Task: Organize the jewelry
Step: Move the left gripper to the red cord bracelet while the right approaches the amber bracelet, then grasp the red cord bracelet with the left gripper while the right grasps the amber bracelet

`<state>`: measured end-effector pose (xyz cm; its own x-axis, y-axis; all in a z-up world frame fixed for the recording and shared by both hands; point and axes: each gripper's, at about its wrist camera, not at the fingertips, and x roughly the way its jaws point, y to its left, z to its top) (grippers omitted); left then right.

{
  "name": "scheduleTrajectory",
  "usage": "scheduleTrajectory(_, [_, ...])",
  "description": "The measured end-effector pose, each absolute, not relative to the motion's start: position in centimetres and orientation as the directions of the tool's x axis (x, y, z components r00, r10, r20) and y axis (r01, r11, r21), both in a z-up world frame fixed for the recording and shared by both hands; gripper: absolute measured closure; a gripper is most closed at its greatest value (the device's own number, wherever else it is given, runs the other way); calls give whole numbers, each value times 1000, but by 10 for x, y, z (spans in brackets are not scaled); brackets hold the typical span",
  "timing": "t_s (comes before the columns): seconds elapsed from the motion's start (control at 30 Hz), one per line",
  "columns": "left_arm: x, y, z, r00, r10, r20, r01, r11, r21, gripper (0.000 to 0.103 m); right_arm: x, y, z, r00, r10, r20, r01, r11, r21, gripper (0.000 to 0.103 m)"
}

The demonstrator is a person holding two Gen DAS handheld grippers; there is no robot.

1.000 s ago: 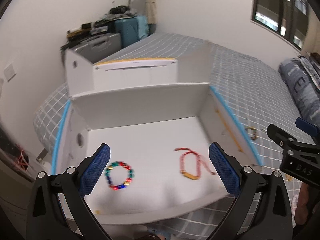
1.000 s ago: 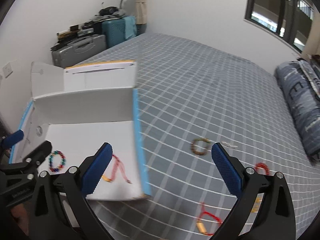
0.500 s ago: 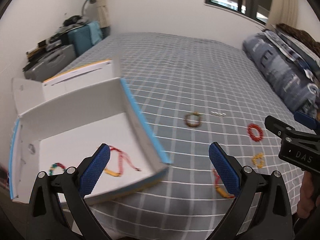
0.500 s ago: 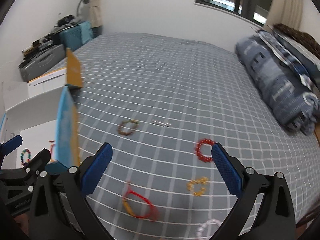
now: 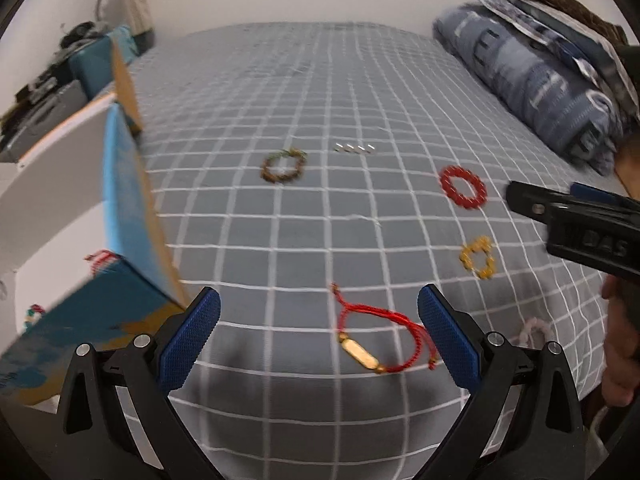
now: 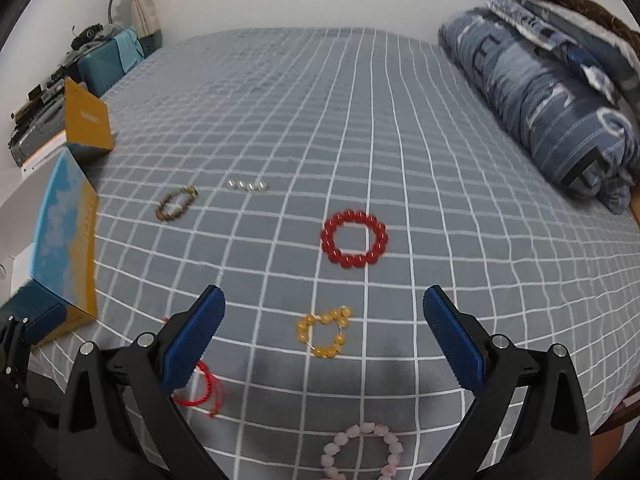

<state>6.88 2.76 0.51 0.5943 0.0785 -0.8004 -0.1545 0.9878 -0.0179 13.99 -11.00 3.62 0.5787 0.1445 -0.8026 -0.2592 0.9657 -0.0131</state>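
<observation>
Several bracelets lie on the grey checked bed. My left gripper [image 5: 319, 338] is open and empty above a red cord bracelet with a gold bar [image 5: 378, 338]. My right gripper [image 6: 324, 332] is open and empty above a yellow bead bracelet [image 6: 323, 330], which also shows in the left wrist view [image 5: 477, 257]. A red bead bracelet [image 6: 354, 238] lies beyond it, a brown bead bracelet [image 6: 176, 203] and a short row of silver beads [image 6: 248, 186] farther left. A pink bead bracelet [image 6: 362, 454] lies at the near edge. The open white box [image 5: 60, 196] at the left holds a red cord bracelet [image 5: 102, 258].
A rolled blue duvet [image 6: 556, 92] lies along the right side of the bed. The box's blue and orange wall [image 6: 66, 236] stands at the left. Suitcases [image 6: 108, 60] and clutter sit beyond the bed's far left corner. The bed's front edge is close under both grippers.
Both grippers have swung right, away from the white box and over the loose bracelets on the bed. Both stay open and empty.
</observation>
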Motion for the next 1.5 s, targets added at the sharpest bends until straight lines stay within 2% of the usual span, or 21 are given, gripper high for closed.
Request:
scheduleTrajectory(0.27, [81,17,-25,554,69,-830,-133,991,-7,6,156,-116,-19,503,177,-846,-270,962,42,8])
scheduleTrajectory(0.53, [89,13,-47,524,59,-850,-115,993,-1,6,170,-121,-43,439,198,-876,-281,957,75,9])
scheduleTrajectory(0.7, [97,13,-59,484,-11,-875,-91,994,-62,9,172,-118,-46,427,199,-882,-284,956,78,19])
scheduleTrajectory(0.97, [98,13,-66,463,-10,-887,-93,994,-59,22,175,-112,-59,392,174,-903,-282,957,62,40])
scheduleTrajectory(1.07, [97,15,-66,461,-7,-888,-95,994,-57,30,174,-110,-61,400,158,-903,-285,958,41,46])
scheduleTrajectory(1.13, [97,16,-65,461,-7,-888,-96,994,-58,41,175,-110,-62,401,155,-903,-284,958,39,50])
scheduleTrajectory(1.37, [96,19,-63,464,-26,-885,-77,995,-70,64,176,-111,-62,405,142,-903,-275,961,28,67])
scheduleTrajectory(1.47, [96,22,-61,467,-12,-884,-83,995,-57,81,177,-111,-63,406,134,-904,-270,963,21,76])
scheduleTrajectory(1.5, [96,22,-60,471,-13,-882,-77,995,-56,93,176,-112,-63,406,132,-904,-267,964,21,80])
